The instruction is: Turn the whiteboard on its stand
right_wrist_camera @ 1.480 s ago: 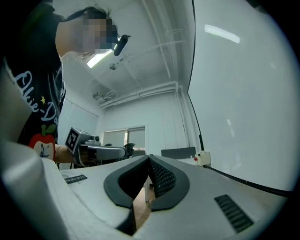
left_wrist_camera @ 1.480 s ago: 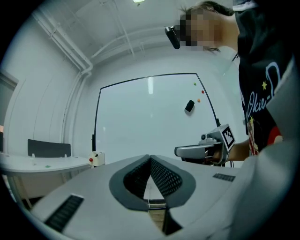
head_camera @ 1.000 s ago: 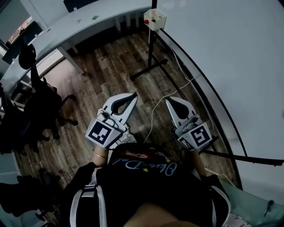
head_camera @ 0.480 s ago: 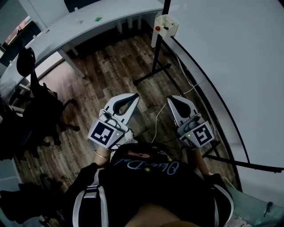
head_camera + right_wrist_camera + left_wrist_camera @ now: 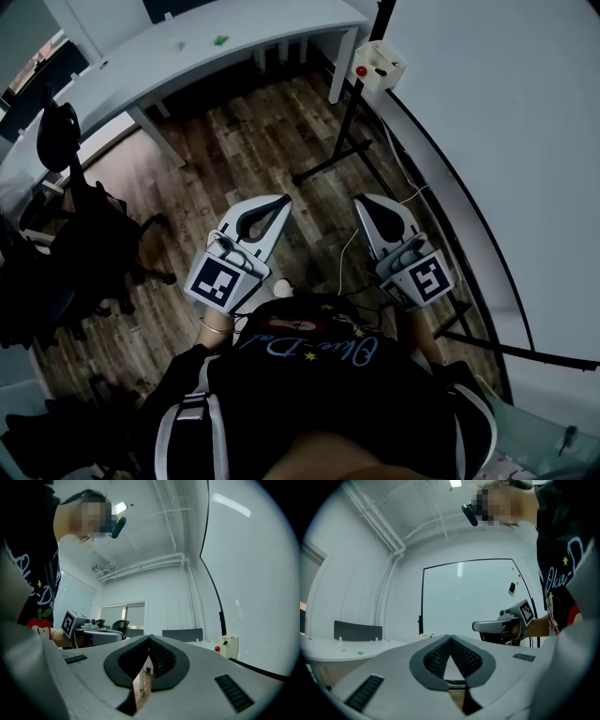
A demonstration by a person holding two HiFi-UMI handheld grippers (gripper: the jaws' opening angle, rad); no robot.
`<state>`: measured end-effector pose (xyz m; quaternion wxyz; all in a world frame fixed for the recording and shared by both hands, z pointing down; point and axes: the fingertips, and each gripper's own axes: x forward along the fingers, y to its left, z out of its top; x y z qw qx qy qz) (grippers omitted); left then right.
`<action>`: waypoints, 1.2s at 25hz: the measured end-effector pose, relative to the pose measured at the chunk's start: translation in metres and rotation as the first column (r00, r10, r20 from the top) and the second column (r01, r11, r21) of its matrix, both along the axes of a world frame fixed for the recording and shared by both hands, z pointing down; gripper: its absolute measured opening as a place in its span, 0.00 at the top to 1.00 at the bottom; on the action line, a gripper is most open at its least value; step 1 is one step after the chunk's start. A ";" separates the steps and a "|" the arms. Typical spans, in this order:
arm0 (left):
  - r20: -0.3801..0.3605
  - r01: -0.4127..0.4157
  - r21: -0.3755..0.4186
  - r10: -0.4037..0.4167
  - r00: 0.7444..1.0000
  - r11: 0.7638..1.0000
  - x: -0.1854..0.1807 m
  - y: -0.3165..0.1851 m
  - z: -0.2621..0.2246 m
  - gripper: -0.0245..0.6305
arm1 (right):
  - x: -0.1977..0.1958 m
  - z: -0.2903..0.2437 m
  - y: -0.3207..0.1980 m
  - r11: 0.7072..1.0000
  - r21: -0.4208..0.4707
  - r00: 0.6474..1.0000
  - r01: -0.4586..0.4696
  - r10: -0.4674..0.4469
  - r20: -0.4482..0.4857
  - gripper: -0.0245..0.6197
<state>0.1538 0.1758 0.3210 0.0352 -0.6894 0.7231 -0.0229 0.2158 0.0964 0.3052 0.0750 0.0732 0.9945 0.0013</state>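
The whiteboard (image 5: 487, 122) is a large white panel in a thin black frame, filling the right of the head view. Its black stand (image 5: 349, 141) rests on the wooden floor, and a cream box with a red button (image 5: 378, 66) is fixed at the board's corner. My left gripper (image 5: 279, 202) and right gripper (image 5: 364, 200) hang side by side in front of the person's chest, left of the board and clear of it. Both are shut with nothing between the jaws. The left gripper view shows the whiteboard (image 5: 468, 597) face-on behind the right gripper (image 5: 476, 626).
A long white desk (image 5: 187, 56) runs along the back. Black office chairs (image 5: 75, 225) crowd the left side. A pale cable (image 5: 347, 253) trails over the wooden floor under the grippers, by the stand's feet.
In the head view the stand and button box have slid to the right and slightly up as the view shifted. Both grippers stay shut and hold almost the same place.
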 end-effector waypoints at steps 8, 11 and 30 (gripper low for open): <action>0.010 -0.021 -0.005 0.021 1.000 1.000 -0.038 0.011 0.000 0.93 | -0.038 -0.005 0.004 0.999 0.006 0.999 -0.039 0.039 0.010 0.91; 0.011 -0.033 -0.005 0.033 0.999 0.999 -0.050 0.012 0.002 0.93 | -0.049 -0.006 -0.001 0.998 0.005 0.997 -0.069 0.069 0.029 0.91; 0.005 -0.027 -0.010 0.027 1.000 1.000 -0.122 -0.035 0.004 0.93 | -0.122 -0.003 -0.051 0.998 -0.040 0.998 -0.052 0.053 0.044 0.91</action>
